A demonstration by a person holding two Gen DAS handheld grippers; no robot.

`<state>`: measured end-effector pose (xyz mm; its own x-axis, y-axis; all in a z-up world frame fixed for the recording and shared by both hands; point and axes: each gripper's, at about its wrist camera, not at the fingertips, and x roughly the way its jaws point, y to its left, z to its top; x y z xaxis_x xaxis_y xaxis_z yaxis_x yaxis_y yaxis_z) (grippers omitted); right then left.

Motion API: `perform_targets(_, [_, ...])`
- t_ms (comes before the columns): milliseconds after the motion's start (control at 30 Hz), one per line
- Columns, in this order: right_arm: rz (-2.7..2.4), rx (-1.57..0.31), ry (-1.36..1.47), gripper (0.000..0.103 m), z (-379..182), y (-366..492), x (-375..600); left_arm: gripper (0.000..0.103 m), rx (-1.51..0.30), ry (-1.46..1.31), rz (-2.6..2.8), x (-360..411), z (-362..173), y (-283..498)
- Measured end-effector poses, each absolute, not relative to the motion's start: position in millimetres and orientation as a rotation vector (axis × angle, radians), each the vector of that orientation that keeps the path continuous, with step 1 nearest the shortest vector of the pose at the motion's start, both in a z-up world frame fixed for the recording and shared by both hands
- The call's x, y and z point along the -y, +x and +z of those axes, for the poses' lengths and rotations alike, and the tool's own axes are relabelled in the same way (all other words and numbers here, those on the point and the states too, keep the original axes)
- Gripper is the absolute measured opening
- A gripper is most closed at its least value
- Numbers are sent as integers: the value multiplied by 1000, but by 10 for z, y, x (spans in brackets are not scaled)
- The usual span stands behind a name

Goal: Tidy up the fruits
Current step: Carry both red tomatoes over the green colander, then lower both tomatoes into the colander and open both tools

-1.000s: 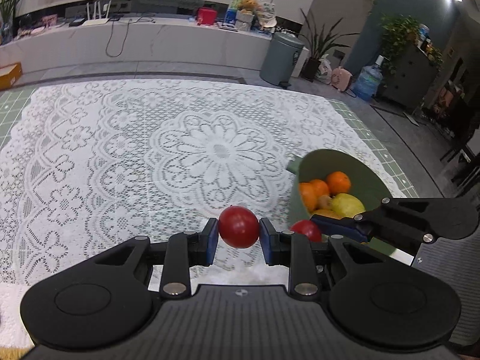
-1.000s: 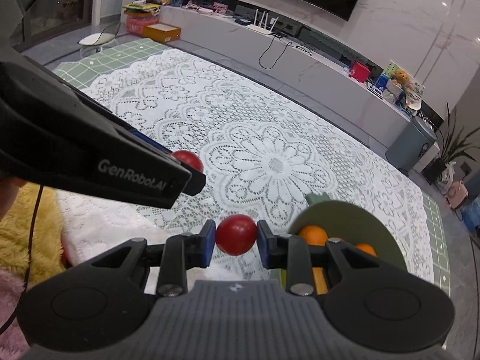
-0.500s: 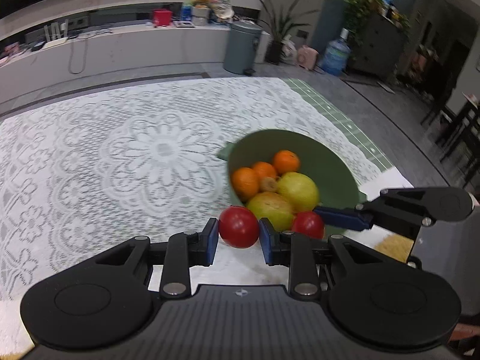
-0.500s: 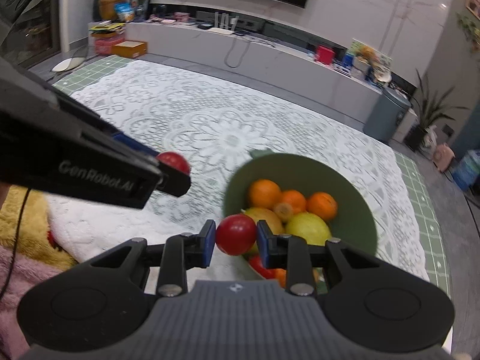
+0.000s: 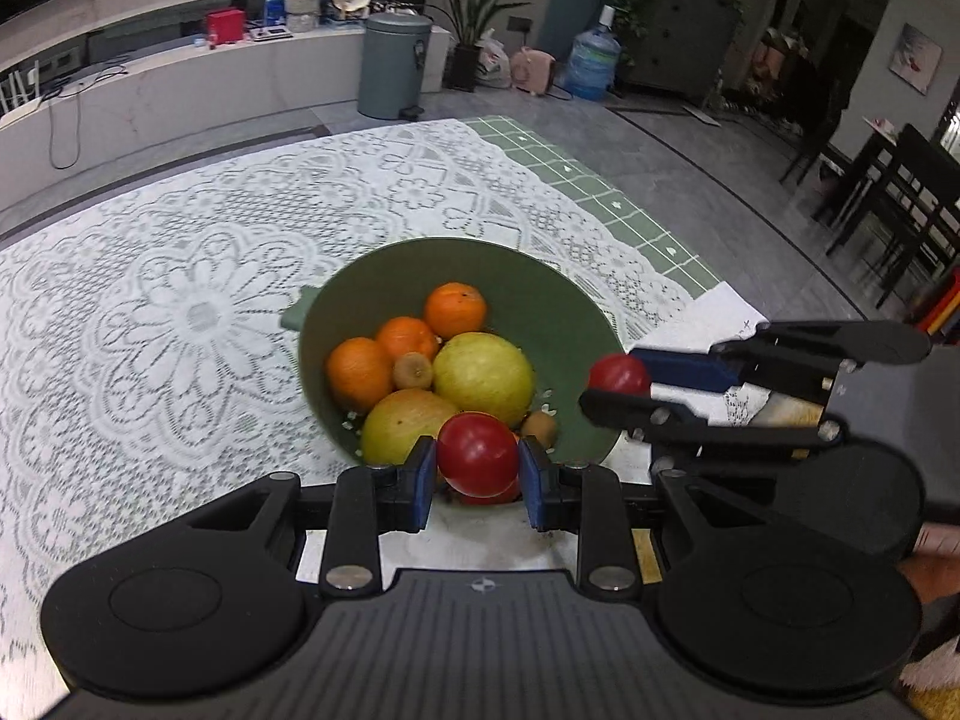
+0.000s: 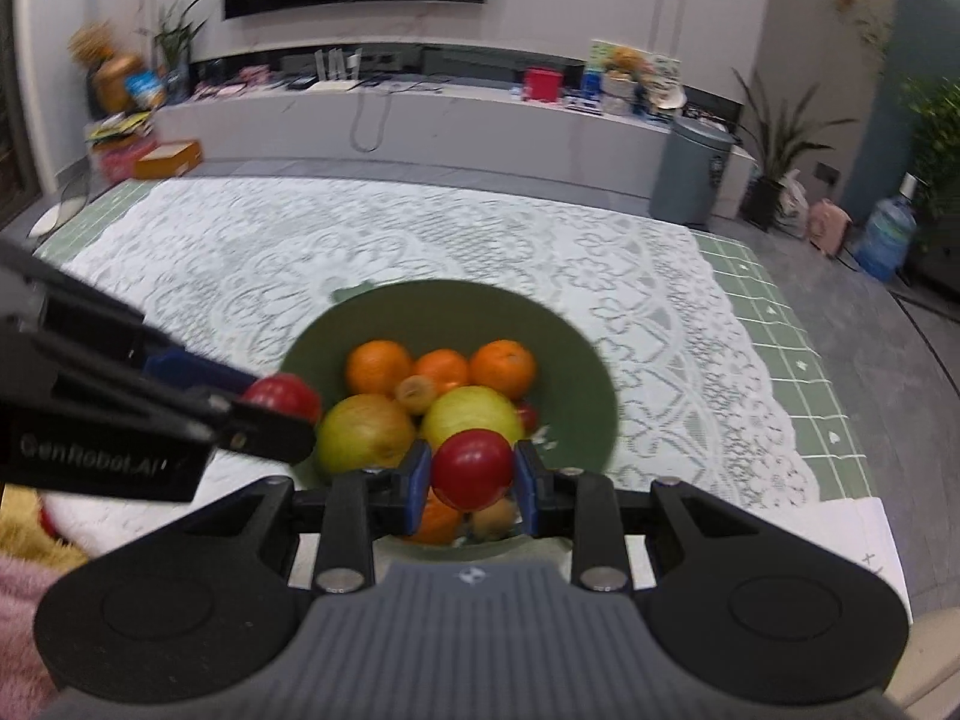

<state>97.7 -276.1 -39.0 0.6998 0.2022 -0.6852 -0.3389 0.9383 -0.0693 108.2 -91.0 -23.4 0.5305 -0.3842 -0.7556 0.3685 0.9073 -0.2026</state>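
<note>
A green bowl on the lace cloth holds several oranges, two yellow-green fruits and small kiwis. My left gripper is shut on a red tomato at the bowl's near rim. My right gripper is shut on another red tomato over the bowl's near edge. The right gripper with its tomato shows at the right in the left wrist view. The left gripper's tomato shows at the left in the right wrist view.
A white lace tablecloth covers a green mat. White paper lies at the right of the bowl. A yellow and pink fluffy cloth lies at the near left. A grey bin stands beyond the table.
Both grippers, each holding its tomato, have moved from beside the bowl to over its near rim. The bowl now sits centred in both views.
</note>
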Motion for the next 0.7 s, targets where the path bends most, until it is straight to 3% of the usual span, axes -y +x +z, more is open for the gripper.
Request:
perform_targets(400, [426,-760,-279,26,-442,1526,3024,32,-989,-12,-520,1198,-399,1470])
perform_targets(700, [597,-821,-546,26,-590,1915,2952,32,-1055,-3,-511,1315,-495,1650])
